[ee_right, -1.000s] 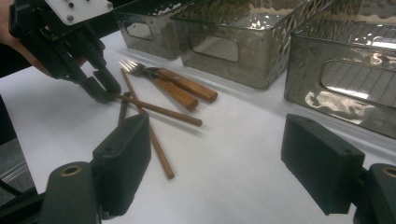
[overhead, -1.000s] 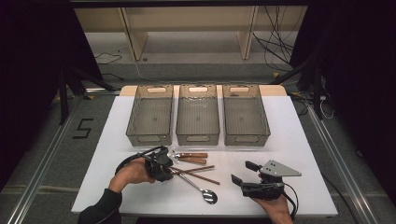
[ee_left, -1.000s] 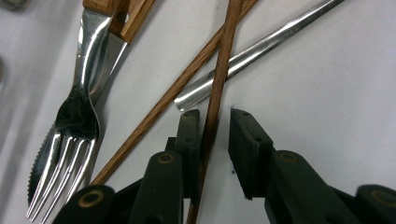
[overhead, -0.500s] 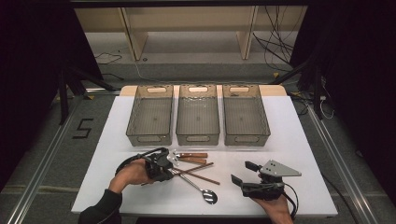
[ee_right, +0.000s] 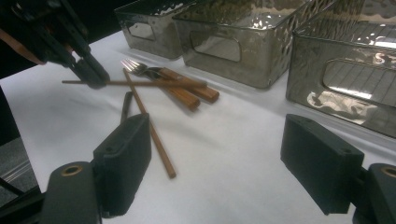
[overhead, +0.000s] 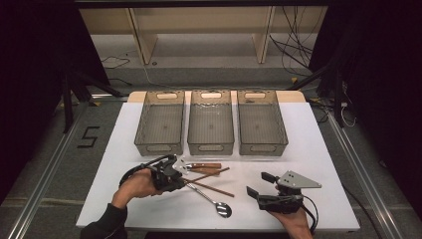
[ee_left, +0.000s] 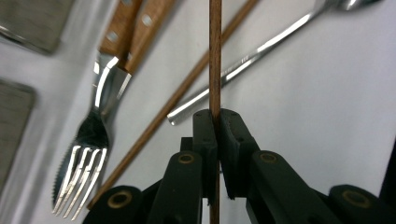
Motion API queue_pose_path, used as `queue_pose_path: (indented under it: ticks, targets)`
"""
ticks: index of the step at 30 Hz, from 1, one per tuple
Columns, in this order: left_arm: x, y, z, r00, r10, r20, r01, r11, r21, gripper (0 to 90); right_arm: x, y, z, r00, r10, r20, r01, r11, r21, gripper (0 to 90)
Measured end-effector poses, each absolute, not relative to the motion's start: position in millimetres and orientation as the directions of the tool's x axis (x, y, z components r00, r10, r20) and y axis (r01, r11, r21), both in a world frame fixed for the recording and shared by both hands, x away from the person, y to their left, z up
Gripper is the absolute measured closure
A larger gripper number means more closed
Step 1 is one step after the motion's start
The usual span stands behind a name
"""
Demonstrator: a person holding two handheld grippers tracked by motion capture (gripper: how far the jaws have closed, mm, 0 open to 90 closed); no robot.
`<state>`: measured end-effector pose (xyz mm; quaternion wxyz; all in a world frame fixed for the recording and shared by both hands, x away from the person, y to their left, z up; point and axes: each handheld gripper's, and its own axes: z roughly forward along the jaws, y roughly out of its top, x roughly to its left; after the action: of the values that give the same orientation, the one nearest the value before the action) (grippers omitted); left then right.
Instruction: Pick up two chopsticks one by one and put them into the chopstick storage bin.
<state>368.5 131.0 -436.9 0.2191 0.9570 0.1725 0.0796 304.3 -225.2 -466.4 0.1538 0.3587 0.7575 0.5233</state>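
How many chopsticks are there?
2. One chopstick is pinched in the left gripper, its far end over the fork and knife handles. The other chopstick lies flat on the table, crossing the spoon.

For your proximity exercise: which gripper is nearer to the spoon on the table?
Left. The left gripper sits right beside the spoon handle, shut on a chopstick; the right gripper rests apart, past the bowl.

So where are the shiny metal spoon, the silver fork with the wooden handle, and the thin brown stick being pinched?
shiny metal spoon (overhead: 222, 208), high view, bowl
silver fork with wooden handle (ee_left: 84, 182), left gripper view, tines
thin brown wooden chopstick (ee_left: 215, 56), left gripper view, shaft
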Motion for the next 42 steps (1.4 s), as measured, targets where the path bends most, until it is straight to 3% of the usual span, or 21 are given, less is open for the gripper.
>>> queue_pose_path:
  ticks: [15, 42]
  targets:
    - [393.0, 159.0, -413.9, 0.808, 0.590, -0.012, 0.469, -0.631, 0.618, 85.2, 304.5, -224.4, -467.0, -0.694, 0.705, 0.144, 0.382, 0.191, 0.904, 25.1]
    - [480.0, 197.4, -370.4, 0.618, 0.785, 0.038, 0.572, -0.482, 0.664, 85.1, 304.6, -224.5, -467.2, -0.696, 0.703, 0.146, 0.383, 0.192, 0.904, 25.0]
